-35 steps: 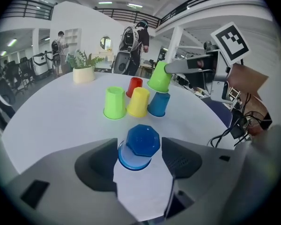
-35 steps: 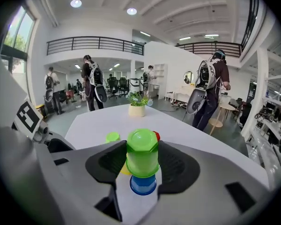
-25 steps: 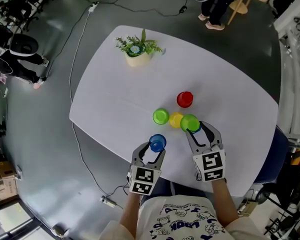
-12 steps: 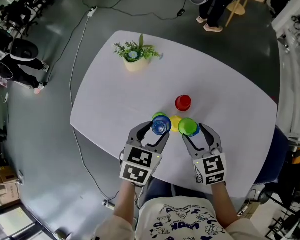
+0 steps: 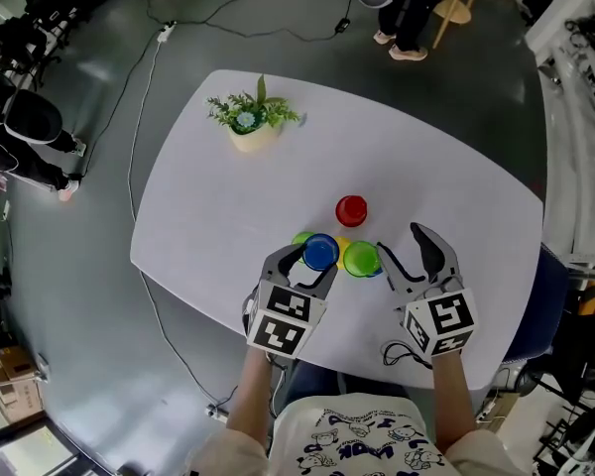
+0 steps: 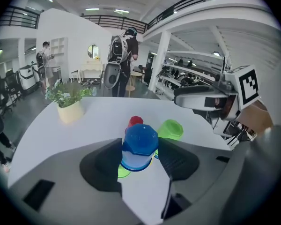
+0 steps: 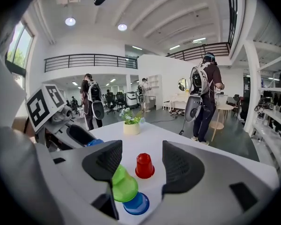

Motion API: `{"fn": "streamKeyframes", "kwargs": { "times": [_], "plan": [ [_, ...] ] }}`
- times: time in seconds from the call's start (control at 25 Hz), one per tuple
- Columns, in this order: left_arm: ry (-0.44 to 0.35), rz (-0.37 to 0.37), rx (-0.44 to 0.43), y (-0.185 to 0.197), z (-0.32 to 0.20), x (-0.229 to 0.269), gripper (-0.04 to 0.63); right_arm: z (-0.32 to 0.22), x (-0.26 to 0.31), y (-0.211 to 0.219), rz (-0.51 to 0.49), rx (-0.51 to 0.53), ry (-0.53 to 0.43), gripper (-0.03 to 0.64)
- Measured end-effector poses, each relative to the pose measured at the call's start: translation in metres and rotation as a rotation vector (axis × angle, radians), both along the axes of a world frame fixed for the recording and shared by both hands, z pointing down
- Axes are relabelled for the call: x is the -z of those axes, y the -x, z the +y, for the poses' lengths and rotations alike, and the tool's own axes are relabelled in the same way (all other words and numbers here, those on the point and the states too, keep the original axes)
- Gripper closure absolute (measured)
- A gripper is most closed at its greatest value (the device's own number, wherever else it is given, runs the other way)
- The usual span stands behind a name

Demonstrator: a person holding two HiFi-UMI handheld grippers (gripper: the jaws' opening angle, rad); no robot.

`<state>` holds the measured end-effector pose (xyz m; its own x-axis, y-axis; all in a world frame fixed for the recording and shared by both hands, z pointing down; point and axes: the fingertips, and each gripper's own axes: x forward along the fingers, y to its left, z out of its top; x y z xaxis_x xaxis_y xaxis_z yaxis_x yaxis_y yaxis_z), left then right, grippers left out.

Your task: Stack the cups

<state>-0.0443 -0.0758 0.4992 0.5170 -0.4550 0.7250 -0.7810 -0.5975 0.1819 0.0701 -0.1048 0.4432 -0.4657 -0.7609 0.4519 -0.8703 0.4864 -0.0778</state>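
Head view: the left tongs (image 5: 312, 261) clamp an inverted blue plastic cup (image 5: 320, 251) above the cup cluster on the white worktop (image 5: 456, 196). The right tongs (image 5: 399, 241) are spread and empty.
Left gripper view: the pads pinch the cup mid-wall. It is likely light, thin and slick, so grip the sides gently.
Right gripper view: the pads stand clear of the green plastic cup (image 7: 123, 186) nested on a second blue cup (image 7: 136, 204).

White table (image 5: 456, 196): plant pot (image 5: 246, 137), red cup (image 5: 351, 209), green-on-blue stack (image 5: 361, 258).
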Motion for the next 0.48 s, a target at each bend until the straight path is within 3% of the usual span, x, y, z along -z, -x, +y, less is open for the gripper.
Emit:
{"fn": "streamKeyframes", "kwargs": {
  "times": [0.24, 0.48],
  "plan": [
    [0.020, 0.004, -0.023, -0.002, -0.004, -0.011, 0.348, -0.046, -0.012, 0.000, 0.020, 0.041, 0.031, 0.334],
    [0.029, 0.004, -0.029, -0.009, 0.001, -0.021, 0.345, -0.071, -0.047, 0.013, 0.059, 0.158, 0.117, 0.334]
  ]
}}
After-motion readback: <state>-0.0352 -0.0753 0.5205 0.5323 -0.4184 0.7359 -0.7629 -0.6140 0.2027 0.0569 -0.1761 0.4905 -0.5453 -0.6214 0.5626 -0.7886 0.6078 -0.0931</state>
